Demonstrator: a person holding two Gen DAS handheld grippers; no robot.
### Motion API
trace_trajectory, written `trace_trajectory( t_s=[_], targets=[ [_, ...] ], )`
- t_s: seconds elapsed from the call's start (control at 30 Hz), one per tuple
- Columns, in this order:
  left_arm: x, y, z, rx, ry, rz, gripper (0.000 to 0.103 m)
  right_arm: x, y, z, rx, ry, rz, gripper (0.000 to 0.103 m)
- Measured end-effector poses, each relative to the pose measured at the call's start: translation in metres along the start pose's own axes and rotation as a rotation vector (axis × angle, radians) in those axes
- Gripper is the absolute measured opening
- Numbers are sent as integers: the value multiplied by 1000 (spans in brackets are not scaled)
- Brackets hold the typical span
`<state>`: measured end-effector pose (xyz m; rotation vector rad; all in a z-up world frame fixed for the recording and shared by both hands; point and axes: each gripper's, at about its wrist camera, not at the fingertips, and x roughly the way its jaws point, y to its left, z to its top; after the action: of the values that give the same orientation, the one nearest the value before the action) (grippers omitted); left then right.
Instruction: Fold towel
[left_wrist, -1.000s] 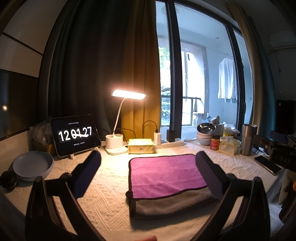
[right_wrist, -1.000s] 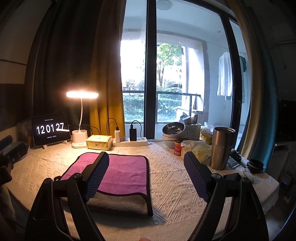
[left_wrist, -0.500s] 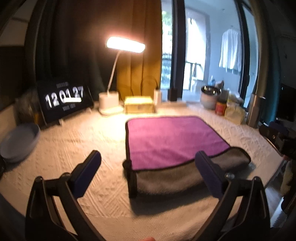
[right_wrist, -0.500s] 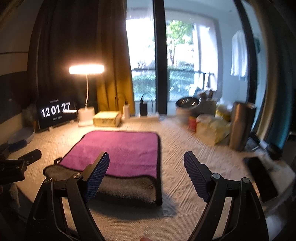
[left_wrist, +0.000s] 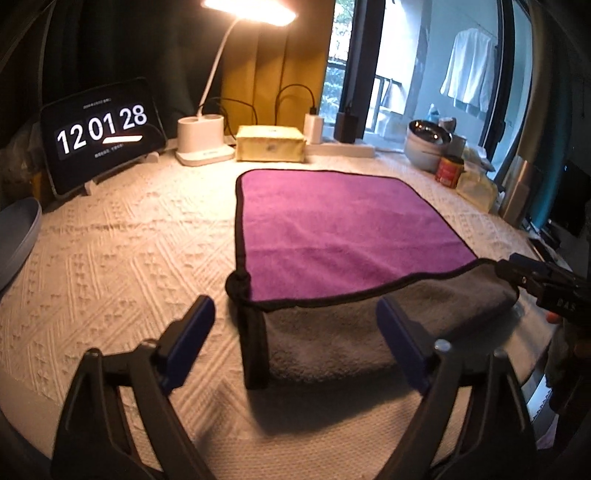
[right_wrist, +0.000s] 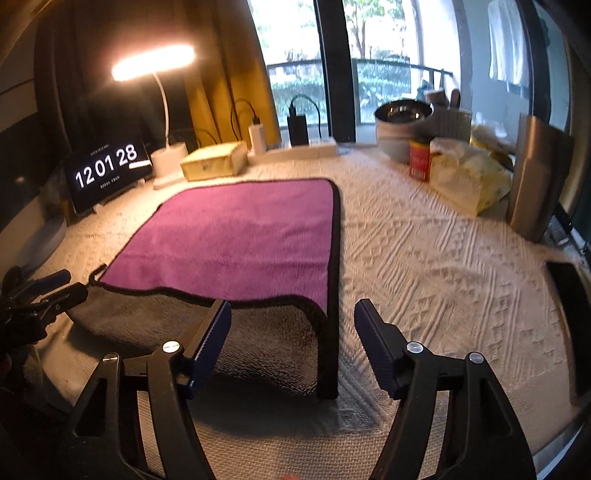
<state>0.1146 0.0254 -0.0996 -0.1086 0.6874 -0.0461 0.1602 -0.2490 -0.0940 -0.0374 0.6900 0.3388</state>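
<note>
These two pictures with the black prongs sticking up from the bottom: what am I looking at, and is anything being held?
There is no robot here. A person holds a hand tool in each hand, each with two fingers and a wide-angle camera looking along them. One picture comes from the left gripper, the other from the right gripper. Both stand open and hold nothing.

On the table's textured white cloth lies the towel, purple on top, with its grey underside draped over the near edge. Each gripper hangs close to a near corner of it. Behind stand a lit desk lamp, a clock screen, a yellowish box, a metal bowl and a steel tumbler.
</note>
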Motion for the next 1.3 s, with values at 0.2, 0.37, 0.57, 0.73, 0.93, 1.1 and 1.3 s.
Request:
trace_trajectory(
  t_s=[0.2,0.37,0.57,0.73,0.93,1.1,1.3],
  targets=[
    [10,-1,-3,20,48,5,64,14,-4,-4,3,52,11,57],
    [16,2,-9,10,83,9,51,19,0,-7,-17,71,22,51],
    [14,0,-13,37,62,26,34,22,6,-12,-61,64,2,25],
    [11,-4,-16,69,44,38,22,16,12,-14,-106,31,-23,7],
    [5,-4,-12,63,22,16,18,7,11,-13,-117,-8,-19,5],
    [-7,-6,-7,68,-19,4,18,-5,15,-6,-131,-54,-20,5],
    [-16,-4,2,60,-55,-6,17,-13,17,2,-138,-92,-15,5]
  ],
)
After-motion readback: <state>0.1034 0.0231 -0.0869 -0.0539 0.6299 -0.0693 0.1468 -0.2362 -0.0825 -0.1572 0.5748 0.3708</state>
